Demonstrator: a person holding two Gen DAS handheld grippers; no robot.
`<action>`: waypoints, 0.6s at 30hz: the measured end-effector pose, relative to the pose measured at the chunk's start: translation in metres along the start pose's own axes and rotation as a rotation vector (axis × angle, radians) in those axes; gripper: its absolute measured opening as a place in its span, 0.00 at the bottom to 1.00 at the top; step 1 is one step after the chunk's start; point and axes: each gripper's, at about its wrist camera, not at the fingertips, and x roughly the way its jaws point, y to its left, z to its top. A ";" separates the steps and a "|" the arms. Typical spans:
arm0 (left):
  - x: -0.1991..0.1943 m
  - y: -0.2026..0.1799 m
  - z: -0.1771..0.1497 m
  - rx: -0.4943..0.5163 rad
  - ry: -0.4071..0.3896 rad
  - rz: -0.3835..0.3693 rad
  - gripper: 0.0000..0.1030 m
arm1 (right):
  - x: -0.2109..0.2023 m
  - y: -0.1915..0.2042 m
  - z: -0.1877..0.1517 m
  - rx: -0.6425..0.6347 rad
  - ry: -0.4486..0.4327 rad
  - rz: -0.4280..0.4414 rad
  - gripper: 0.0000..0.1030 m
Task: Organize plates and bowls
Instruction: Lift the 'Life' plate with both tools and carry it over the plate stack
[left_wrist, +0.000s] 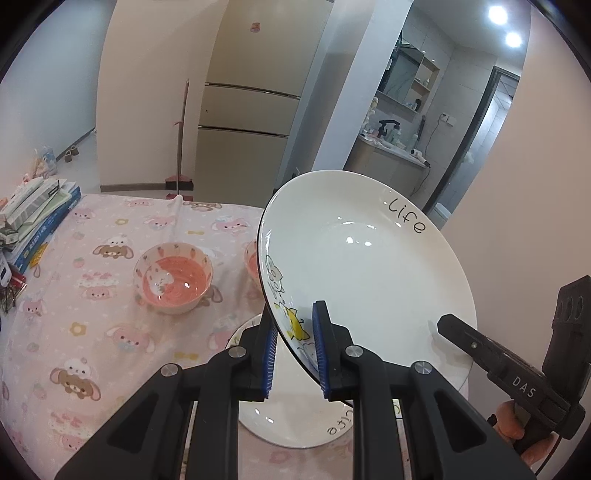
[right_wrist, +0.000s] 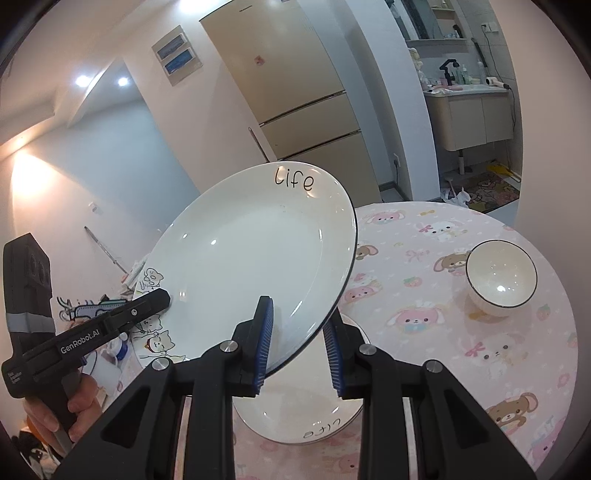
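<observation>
Above a second plate (left_wrist: 295, 424), both grippers (left_wrist: 293, 354) (right_wrist: 299, 350) clamp the tilted plate (left_wrist: 369, 266) (right_wrist: 258, 251)

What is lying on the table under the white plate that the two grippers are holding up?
Under the lifted plate lies a second white plate on the pink tablecloth. The grippers cover its middle.

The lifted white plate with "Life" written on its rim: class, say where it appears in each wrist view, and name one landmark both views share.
Left wrist view: the lifted plate fills centre-right, tilted, its lower rim between the left hand-held gripper pads.
Right wrist view: it sits centre-left, its lower rim between the right hand-held gripper pads.
Shared landmark: the second plate lying flat on the pink tablecloth, directly below.
</observation>
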 end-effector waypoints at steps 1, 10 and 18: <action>-0.003 0.001 -0.003 -0.005 0.002 -0.005 0.19 | -0.001 0.001 -0.002 -0.003 0.003 0.001 0.25; 0.001 0.016 -0.036 -0.020 0.060 -0.023 0.20 | 0.001 0.008 -0.026 -0.058 0.068 -0.006 0.25; 0.017 0.032 -0.059 -0.033 0.112 -0.015 0.20 | 0.016 0.006 -0.047 -0.066 0.119 -0.011 0.25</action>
